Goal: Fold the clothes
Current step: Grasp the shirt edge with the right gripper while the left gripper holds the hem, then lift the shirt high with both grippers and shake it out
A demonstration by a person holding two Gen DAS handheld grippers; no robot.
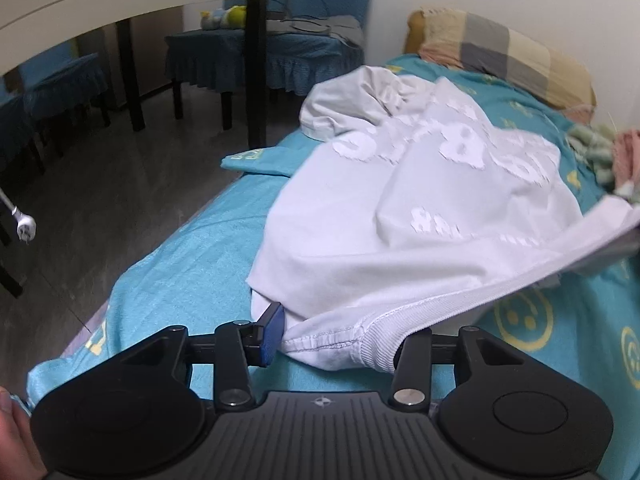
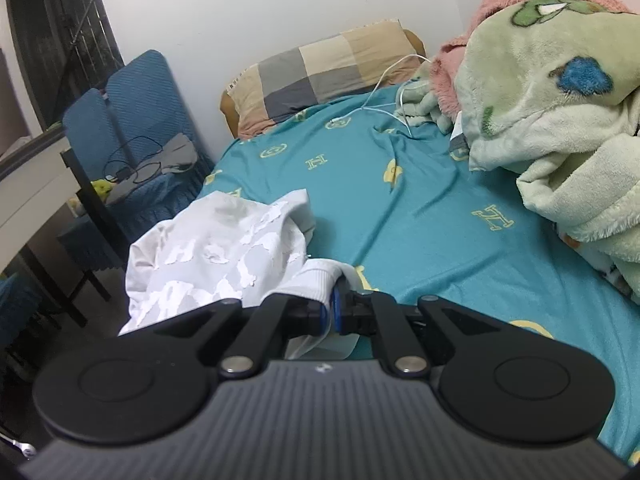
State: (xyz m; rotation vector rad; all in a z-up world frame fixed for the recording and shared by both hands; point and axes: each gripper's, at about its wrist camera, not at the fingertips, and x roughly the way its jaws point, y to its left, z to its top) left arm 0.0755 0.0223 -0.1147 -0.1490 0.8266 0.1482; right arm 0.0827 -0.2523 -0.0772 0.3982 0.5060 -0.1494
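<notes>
Blue-padded black right gripper [image 2: 331, 310] has its pads pressed together on a ribbed edge of the white cotton t-shirt with cracked white print [image 2: 224, 256], fabric squeezed between them. Left gripper [image 1: 336, 334] is spread wide; the shirt's ribbed collar or hem lies between its fingers, one blue pad [image 1: 272, 332] visible at the cloth's edge, the other finger hidden behind fabric, so no pinch there yet. Shirt is bunched and partly lifted, draped over the near edge of the bed on the teal bedsheet with yellow logos [image 2: 420, 240], one side close to hanging off toward the dark floor [image 1: 100, 200]. Beyond it: checked beige-grey pillow [image 2: 320, 68] at the headboard, green and pink fleece blanket [image 2: 560, 120] piled to the right, white charging cable [image 2: 384, 92] on the sheet, blue-covered chairs [image 1: 256, 52] by the desk.

Risks, my read: left tongs close on one layer only or miss, so the shirt sags unevenly and the fold goes crooked. Shirt near the bed edge could slide to the floor if the right pinch slips. Motion blur suggests fast movement, which could bunch the print side further.
</notes>
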